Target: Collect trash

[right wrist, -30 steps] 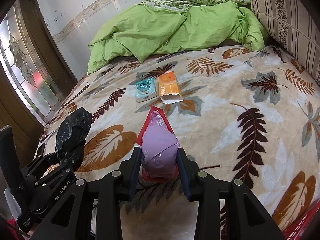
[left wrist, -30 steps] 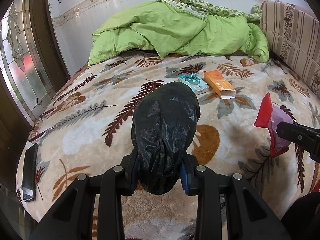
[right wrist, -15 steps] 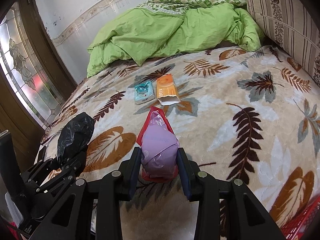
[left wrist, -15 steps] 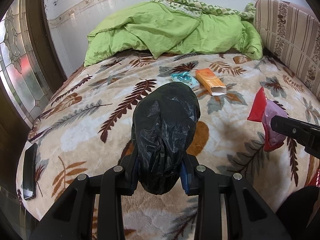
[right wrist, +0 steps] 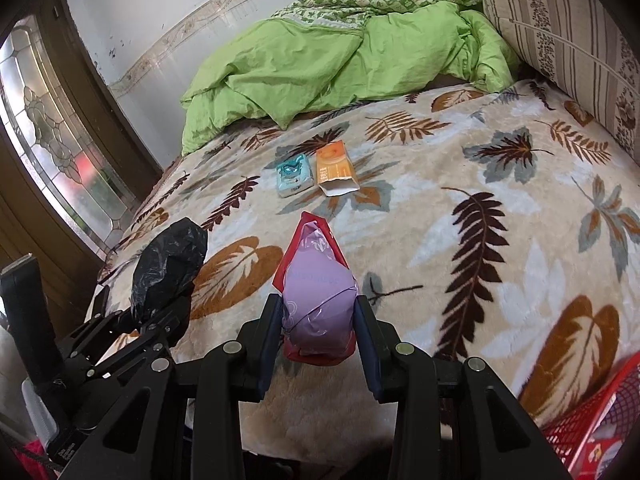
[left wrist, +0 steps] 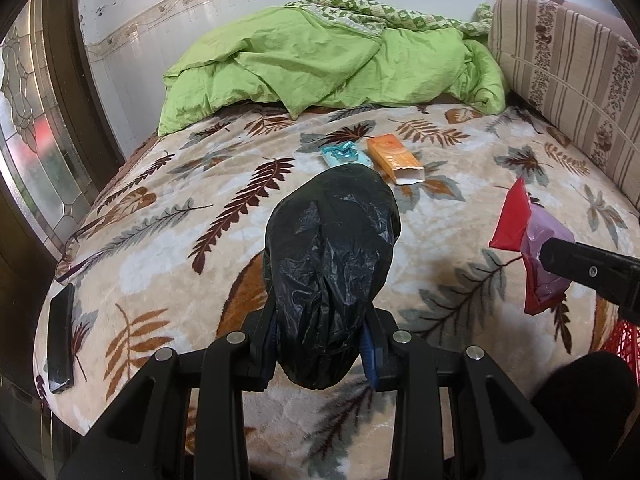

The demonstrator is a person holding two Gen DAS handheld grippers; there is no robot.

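Observation:
My left gripper (left wrist: 322,344) is shut on a crumpled black plastic bag (left wrist: 332,272), held above the near edge of the bed; the bag also shows in the right wrist view (right wrist: 168,268). My right gripper (right wrist: 316,332) is shut on a purple and red plastic wrapper (right wrist: 318,292), held above the bed; the wrapper also shows at the right of the left wrist view (left wrist: 532,248). An open orange carton (right wrist: 336,168) and a small teal packet (right wrist: 294,174) lie side by side on the leaf-patterned blanket (right wrist: 480,200), farther in; they also show in the left wrist view, carton (left wrist: 394,158) and packet (left wrist: 344,156).
A green duvet (left wrist: 328,64) is heaped at the bed's far end. A striped cushion (left wrist: 568,64) lines the right side. A dark phone-like slab (left wrist: 60,340) lies at the bed's left near corner. A red mesh basket (right wrist: 600,424) stands at the lower right. A glazed wooden door (left wrist: 36,120) is on the left.
Both grippers have drawn back and risen a little from the bed, each still holding its piece. The carton and packet have not moved.

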